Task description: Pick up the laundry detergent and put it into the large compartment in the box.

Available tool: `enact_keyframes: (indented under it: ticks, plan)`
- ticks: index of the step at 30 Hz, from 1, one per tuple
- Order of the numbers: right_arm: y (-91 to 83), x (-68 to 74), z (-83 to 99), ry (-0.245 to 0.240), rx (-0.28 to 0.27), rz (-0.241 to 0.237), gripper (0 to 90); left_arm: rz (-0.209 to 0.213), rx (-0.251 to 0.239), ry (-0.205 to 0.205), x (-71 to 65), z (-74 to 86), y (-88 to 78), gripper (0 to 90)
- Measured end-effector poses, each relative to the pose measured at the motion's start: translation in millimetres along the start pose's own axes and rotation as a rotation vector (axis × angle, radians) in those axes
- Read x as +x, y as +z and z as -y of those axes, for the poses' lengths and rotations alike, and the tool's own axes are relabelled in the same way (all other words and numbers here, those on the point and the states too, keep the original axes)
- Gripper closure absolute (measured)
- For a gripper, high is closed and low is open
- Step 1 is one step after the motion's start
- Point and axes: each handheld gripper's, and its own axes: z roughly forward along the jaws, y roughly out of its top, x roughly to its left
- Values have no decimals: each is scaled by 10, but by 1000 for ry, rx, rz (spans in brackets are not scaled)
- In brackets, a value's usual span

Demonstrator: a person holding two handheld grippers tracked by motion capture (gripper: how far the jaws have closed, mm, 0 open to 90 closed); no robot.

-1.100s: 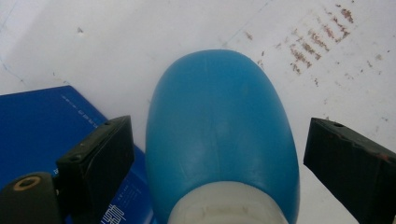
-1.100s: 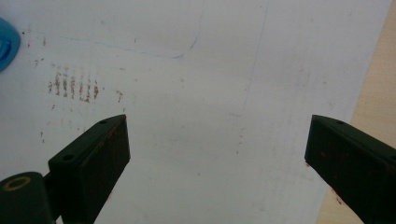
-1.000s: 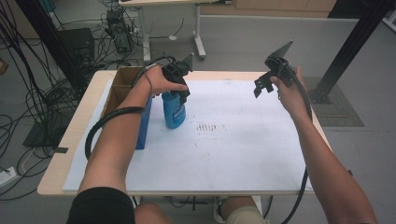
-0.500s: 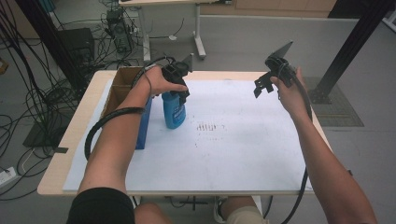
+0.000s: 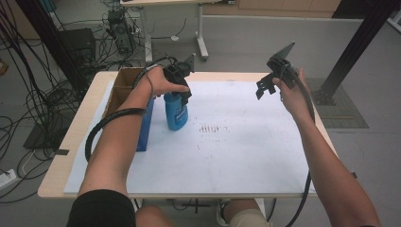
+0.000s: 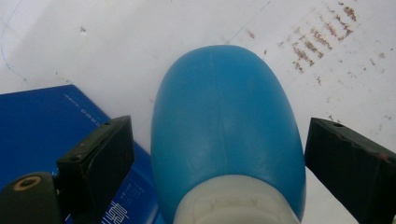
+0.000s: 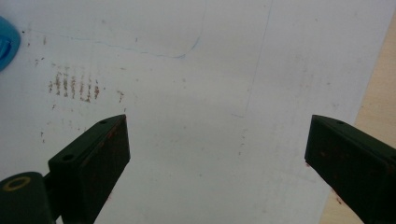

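A blue plastic bottle (image 5: 176, 114) with a white neck stands upright on the white sheet, at the back left. My left gripper (image 5: 181, 93) hangs over its top, pointing down. In the left gripper view the bottle (image 6: 224, 126) sits between the two jaws of the left gripper (image 6: 219, 137); there is a gap on each side and neither jaw touches it, so the gripper is open. My right gripper (image 5: 265, 88) is held in the air over the back right of the table. It is open (image 7: 217, 135) with nothing between its jaws.
An open cardboard box (image 5: 124, 81) with a blue side (image 5: 144, 126) stands just left of the bottle; its blue face (image 6: 42, 126) lies under the left jaw. Brown smudges (image 5: 211, 128) mark the white sheet (image 5: 246, 156). Cables and table legs lie on the floor behind.
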Motion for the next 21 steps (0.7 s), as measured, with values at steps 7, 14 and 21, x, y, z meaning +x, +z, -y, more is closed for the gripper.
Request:
enact_keyframes:
  ticks: [7, 14, 21]
  plan:
    - [-4, -11, 2, 3, 0, -2, 66, -5, 4, 0, -11, -5, 0, 93]
    - [-5, -15, 1, 3, 0, -4, 66, -5, 2, 4, -4, -2, -6, 93]
    - [-1, -18, -4, 3, 2, -4, 66, -5, 2, 4, -4, -1, 2, 94]
